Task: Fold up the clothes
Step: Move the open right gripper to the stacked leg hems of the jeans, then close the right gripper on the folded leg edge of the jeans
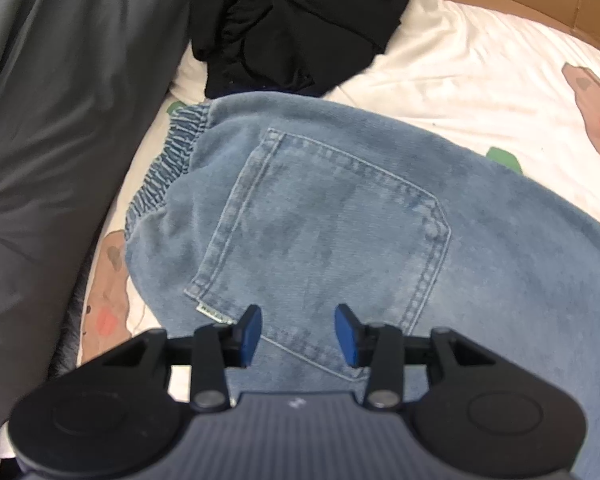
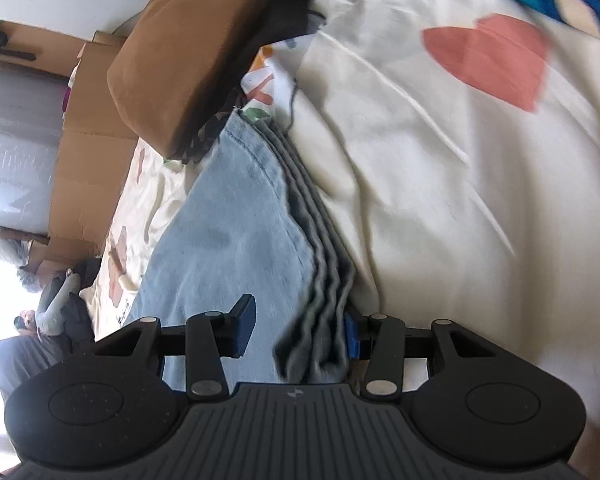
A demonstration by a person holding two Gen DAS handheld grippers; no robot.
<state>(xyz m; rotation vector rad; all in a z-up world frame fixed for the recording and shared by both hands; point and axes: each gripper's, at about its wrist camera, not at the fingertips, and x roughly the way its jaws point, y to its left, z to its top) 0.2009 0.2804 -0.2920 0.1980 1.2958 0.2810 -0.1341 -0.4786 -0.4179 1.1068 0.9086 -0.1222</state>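
My own claws cut off the near edge of the light blue denim jeans (image 1: 340, 220) in both views, and the right view is smeared with motion blur. The jeans lie flat on the cream printed bedsheet (image 1: 460, 72), back pocket (image 1: 324, 240) up, beside a crumpled black garment (image 1: 296, 20). My left claw (image 1: 298, 334) hangs part-open over the pocket, gripping nothing. My right claw (image 2: 300, 330) straddles the jeans' stacked grey hem edges (image 2: 320, 280); I cannot tell whether it pinches them.
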